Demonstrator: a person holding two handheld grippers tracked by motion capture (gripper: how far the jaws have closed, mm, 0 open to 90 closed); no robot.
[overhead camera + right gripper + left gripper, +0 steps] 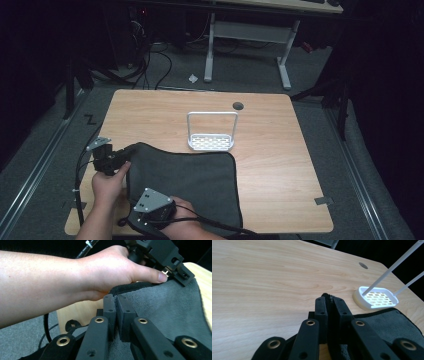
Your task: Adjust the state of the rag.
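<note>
A dark grey suede-like cloth [190, 185] lies flat on the near half of the wooden table [270, 150]. My left gripper [125, 154] is shut on the cloth's far-left corner; in the left gripper view its jaws [329, 298] pinch the cloth's black-trimmed edge [384, 325]. My right gripper [142, 199] sits at the cloth's near-left edge under its grey plate. In the right gripper view its jaws [116, 299] are closed on the cloth [170, 305], with the left hand [107, 272] and the left gripper [162, 255] just beyond.
A white perforated rack with a tall wire handle [211, 134] stands just past the cloth's far edge, also at the right in the left gripper view [375, 298]. A round cable hole [238, 105] marks the far table. Cables trail off the near-left edge.
</note>
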